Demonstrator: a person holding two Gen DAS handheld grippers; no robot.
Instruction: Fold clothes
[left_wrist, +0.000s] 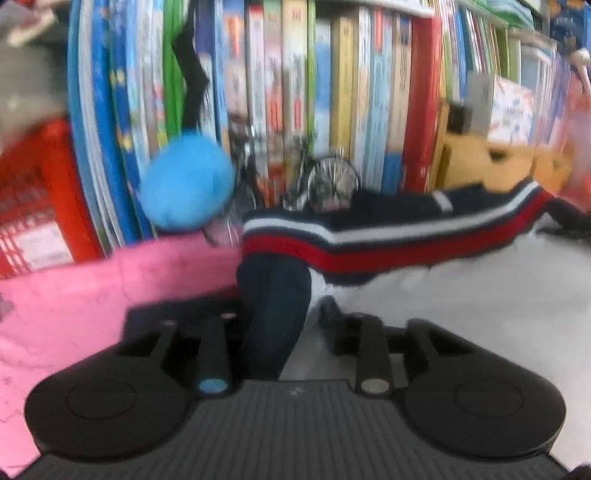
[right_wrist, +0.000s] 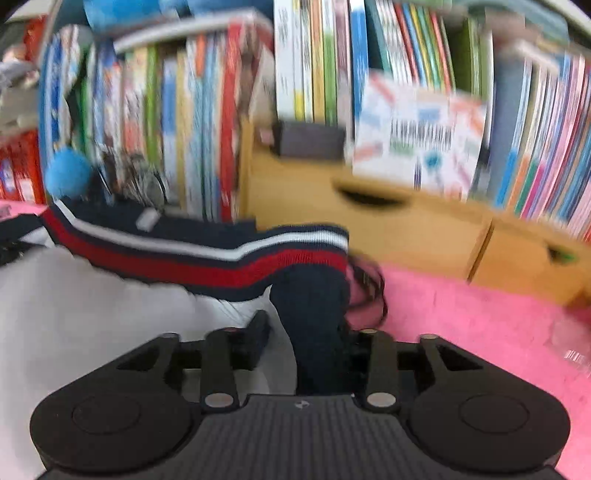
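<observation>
I had my left gripper (left_wrist: 275, 325) and right gripper (right_wrist: 314, 332) each pinching an end of the striped sweater (left_wrist: 388, 236), which hung stretched toward twelve o'clock above the pink blanket (right_wrist: 480, 317). I judged keeping even tension would make a straight fold.

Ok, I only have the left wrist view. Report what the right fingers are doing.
Observer: The right gripper is shut on a hanging fold of the navy knitted sweater with red and white stripes.
Operator: Tell me what lies to its right.
Observer: The pink cloth surface spreads there, up to a yellow wooden drawer box.
Operator: Check for anything close to that grip.
Observer: A dark looped cord sits beside the fold, but it is too blurred to identify.
</observation>
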